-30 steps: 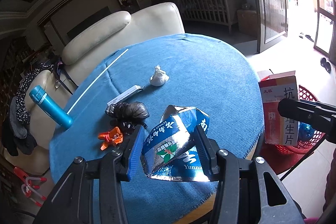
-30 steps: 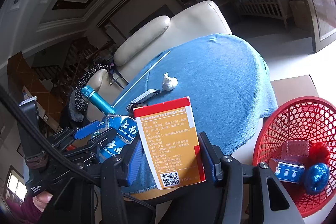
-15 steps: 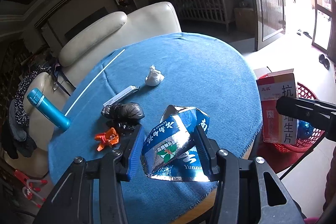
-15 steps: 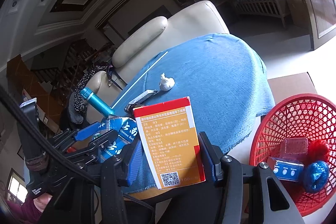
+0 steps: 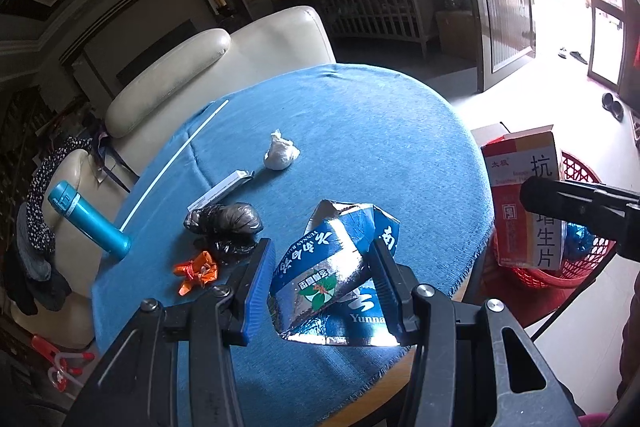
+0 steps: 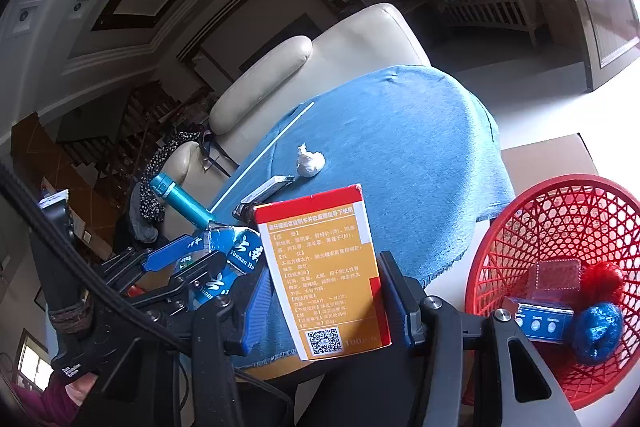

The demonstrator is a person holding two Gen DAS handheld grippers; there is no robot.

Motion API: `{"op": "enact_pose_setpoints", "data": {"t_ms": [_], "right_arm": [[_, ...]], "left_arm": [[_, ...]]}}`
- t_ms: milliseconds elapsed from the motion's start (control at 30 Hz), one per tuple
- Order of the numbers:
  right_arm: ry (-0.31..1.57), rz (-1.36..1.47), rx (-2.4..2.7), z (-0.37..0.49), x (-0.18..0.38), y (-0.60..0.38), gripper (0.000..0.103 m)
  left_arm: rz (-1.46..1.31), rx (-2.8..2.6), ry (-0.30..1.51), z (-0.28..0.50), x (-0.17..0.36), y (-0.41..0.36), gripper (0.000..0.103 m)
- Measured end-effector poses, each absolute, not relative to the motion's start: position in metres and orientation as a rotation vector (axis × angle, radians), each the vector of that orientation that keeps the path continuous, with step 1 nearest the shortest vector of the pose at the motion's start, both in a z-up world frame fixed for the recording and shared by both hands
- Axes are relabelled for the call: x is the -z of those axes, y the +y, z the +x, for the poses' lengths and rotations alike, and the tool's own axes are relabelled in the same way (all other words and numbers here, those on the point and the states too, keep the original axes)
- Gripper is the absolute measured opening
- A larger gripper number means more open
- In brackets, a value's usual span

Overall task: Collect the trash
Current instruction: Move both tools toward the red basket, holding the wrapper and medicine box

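Observation:
My left gripper (image 5: 320, 287) is shut on a crumpled blue and silver carton (image 5: 336, 275), held above the near edge of the round table (image 5: 360, 131). My right gripper (image 6: 320, 299) is shut on an orange and red medicine box (image 6: 324, 279), held off the table's edge beside the red basket (image 6: 560, 223). The same box (image 5: 524, 195) shows at the right of the left wrist view, in front of the basket (image 5: 576, 167). On the blue cloth lie a white paper wad (image 5: 280, 155), a black bag (image 5: 224, 223), an orange wrapper (image 5: 196, 269) and a flat white pack (image 5: 220, 187).
The red basket holds a blue foil ball (image 6: 596, 331), a small blue box (image 6: 540, 321), a clear blister pack (image 6: 558, 275) and a red scrap (image 6: 602, 281). A teal bottle (image 5: 88, 223) and a white stick (image 5: 172, 167) lie at the table's left. A cream armchair (image 5: 216, 67) stands behind.

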State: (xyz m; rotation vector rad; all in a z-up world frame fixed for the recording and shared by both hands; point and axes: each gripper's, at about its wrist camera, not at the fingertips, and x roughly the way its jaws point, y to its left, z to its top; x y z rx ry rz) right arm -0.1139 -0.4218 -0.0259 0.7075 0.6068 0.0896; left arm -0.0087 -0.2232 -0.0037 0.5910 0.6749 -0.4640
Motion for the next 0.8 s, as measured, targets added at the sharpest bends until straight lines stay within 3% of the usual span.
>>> {"op": "enact_pose_setpoints", "data": {"t_ms": [800], "right_arm": [[0.581,0.743,-0.043,-0.137,0.031,-0.450,0.053]], "left_arm": [[0.657,0.518,0.656,-0.025,0.008,-0.257,0.050]]}}
